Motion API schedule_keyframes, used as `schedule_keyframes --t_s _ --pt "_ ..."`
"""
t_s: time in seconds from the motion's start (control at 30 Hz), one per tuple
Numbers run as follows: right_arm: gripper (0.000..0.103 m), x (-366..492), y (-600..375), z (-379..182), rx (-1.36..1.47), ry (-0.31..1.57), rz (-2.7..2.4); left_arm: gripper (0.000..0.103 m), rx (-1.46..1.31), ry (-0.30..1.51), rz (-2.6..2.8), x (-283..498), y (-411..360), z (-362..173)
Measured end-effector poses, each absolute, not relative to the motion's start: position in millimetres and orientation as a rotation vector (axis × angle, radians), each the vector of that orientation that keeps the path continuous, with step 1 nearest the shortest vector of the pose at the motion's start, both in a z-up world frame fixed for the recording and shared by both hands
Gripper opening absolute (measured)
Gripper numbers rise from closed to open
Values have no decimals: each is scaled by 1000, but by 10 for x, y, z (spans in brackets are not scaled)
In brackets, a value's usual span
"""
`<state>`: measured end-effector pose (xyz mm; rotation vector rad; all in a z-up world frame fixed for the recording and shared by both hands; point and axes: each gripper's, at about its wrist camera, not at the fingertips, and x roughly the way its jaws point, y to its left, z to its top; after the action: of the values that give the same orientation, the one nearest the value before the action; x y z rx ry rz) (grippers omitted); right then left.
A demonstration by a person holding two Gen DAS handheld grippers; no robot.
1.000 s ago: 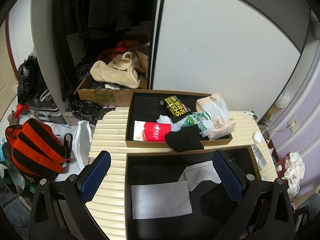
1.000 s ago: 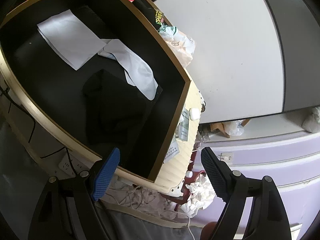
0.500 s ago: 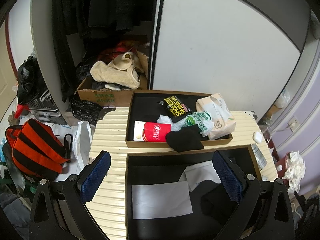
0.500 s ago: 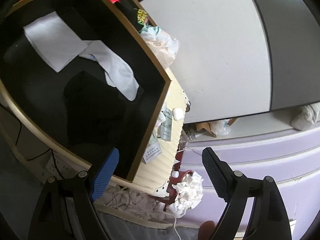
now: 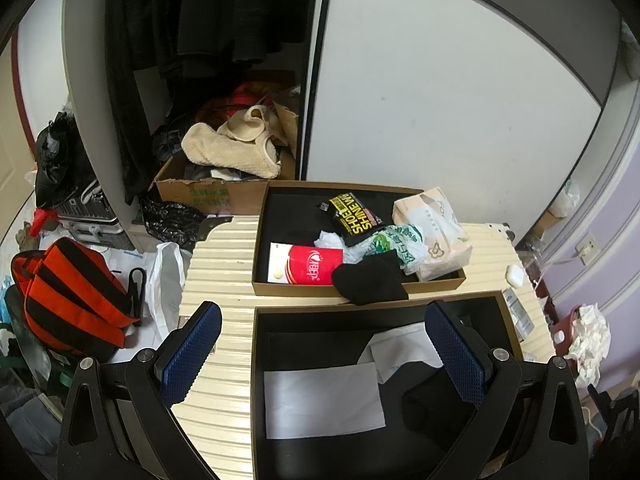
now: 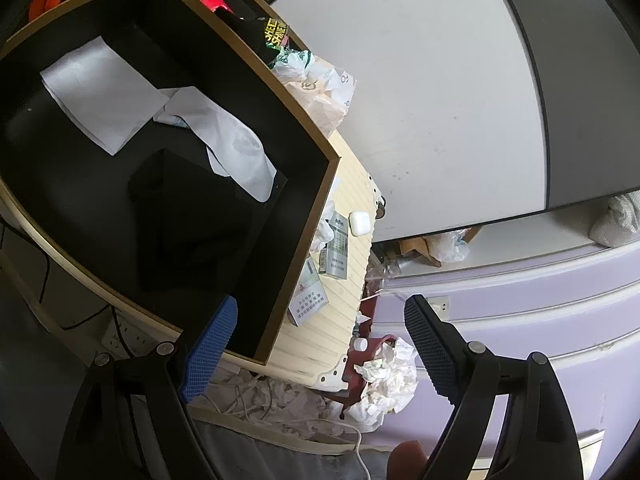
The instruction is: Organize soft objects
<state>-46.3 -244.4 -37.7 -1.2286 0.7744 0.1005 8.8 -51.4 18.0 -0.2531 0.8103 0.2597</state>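
Observation:
Two black-lined boxes sit on a cream ribbed suitcase (image 5: 224, 272). The near box (image 5: 256, 360) holds a folded white cloth (image 5: 320, 400), a white sock (image 5: 404, 348) and a black cloth (image 5: 432, 408). The far box (image 5: 260, 240) holds a red packet (image 5: 312, 270), a black-and-yellow packet (image 5: 352, 214), plastic bags (image 5: 400, 240) and a tissue pack (image 5: 436, 224). A black sock (image 5: 370, 282) hangs over its front rim. My left gripper (image 5: 322, 354) is open and empty above the near box. My right gripper (image 6: 320, 356) is open and empty beyond the near box's (image 6: 316, 216) corner.
An orange-black backpack (image 5: 72, 300) and bags lie on the floor at left. A cardboard box with beige clothes (image 5: 228, 152) stands in the wardrobe behind. A white earbud case (image 6: 359, 223) and leaflets (image 6: 336, 256) lie on the suitcase edge. Crumpled tissue (image 6: 384, 380) lies by the lilac cabinet.
The left gripper has stayed still. The right gripper's view has swung about: the near box first slid left, then came back larger and closer. Both grippers stay open.

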Motion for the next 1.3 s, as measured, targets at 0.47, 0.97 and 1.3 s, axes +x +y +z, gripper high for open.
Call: schedule_keyframes --t_s 0.47,0.97,1.3 --pt "102 -617 -2398 -441 -1294 690 94 101 -258 808 261 91 -489 194" --pt "102 -818 -2332 -586 -1431 550 67 101 -260 807 260 86 -486 191" --pt "102 -703 -2391 -466 -1348 622 63 101 -270 805 264 95 -474 201"
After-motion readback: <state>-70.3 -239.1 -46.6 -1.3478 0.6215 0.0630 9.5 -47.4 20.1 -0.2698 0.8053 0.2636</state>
